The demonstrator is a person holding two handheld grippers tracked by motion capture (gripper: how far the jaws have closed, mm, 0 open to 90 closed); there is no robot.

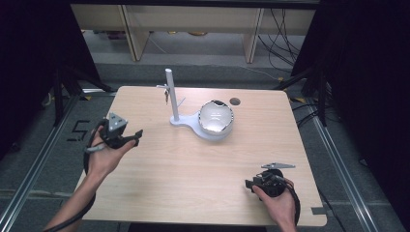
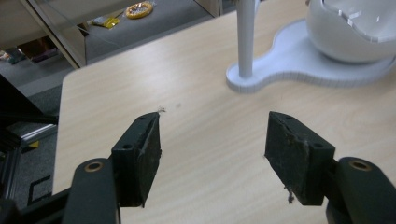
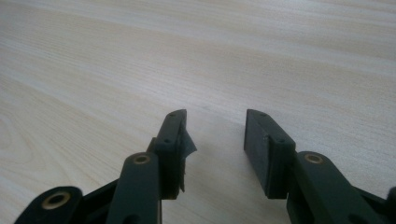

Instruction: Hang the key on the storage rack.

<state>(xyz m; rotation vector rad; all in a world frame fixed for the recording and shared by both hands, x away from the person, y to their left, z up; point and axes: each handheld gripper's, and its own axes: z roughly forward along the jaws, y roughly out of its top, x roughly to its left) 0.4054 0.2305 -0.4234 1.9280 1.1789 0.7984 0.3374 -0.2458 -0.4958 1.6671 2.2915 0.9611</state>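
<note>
The shiny dome [image 1: 216,117] is sitting on its white stand [image 1: 191,124], ahead and to the right of the left gripper [image 1: 137,136], well apart from the right gripper [image 1: 249,183]; it is looking smooth, slippery, probably rigid and breakable, so I'd be gripping the stand's post [image 2: 245,37] or flat base instead; both grippers are hanging over the bare table [image 1: 183,169], jaws apart, holding nothing.

A light wooden table [image 1: 193,164] carries a white stand base [image 1: 205,130] just above centre — a white post [image 1: 172,94] rising at its ten o'clock end, a shiny white dome [image 1: 216,117] at three o'clock. A dark round hole [image 1: 235,101] sits at the dome's one o'clock.
</note>
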